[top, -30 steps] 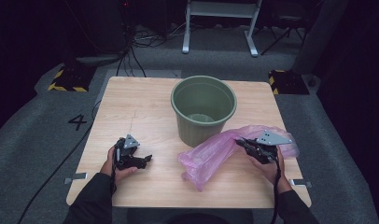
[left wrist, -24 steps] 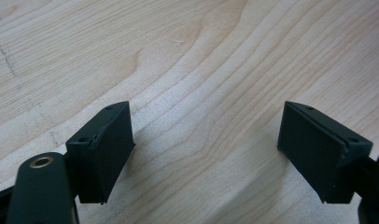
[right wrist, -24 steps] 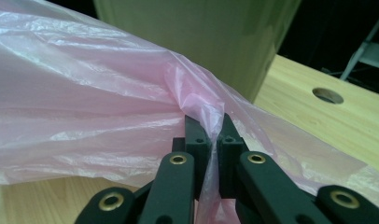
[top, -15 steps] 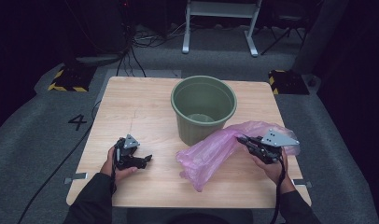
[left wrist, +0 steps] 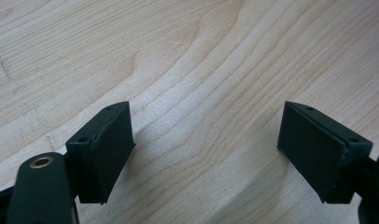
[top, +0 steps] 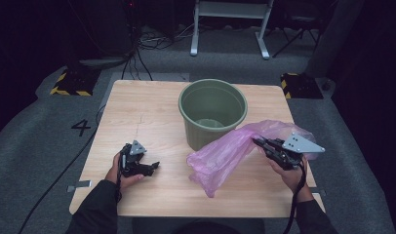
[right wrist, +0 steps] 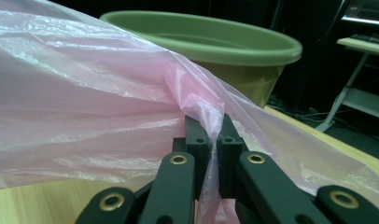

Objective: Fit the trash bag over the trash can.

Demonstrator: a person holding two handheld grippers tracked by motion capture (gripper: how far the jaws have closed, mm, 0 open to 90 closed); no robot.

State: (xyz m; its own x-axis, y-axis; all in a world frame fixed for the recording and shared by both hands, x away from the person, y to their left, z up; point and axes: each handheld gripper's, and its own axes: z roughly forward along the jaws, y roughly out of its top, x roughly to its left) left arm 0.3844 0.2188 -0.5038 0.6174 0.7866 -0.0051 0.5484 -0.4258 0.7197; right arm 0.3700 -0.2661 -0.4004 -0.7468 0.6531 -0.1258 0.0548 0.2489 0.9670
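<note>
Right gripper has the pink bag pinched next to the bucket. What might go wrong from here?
1. The right gripper pinches only a thin fold of the pink bag; the film may slip out or tear if pulled.
2. The left gripper sits open over bare table, so the bag's mouth has no second hold.
3. Dragging the bag could nudge the green bucket.

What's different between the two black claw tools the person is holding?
The right gripper is shut, pinching a fold of the pink plastic bag and lifting it; the left gripper is open and holds nothing. The right one is beside the green bucket; the left one sits low over the bare wooden table, away from the bag. Both are black and hand-held.
</note>
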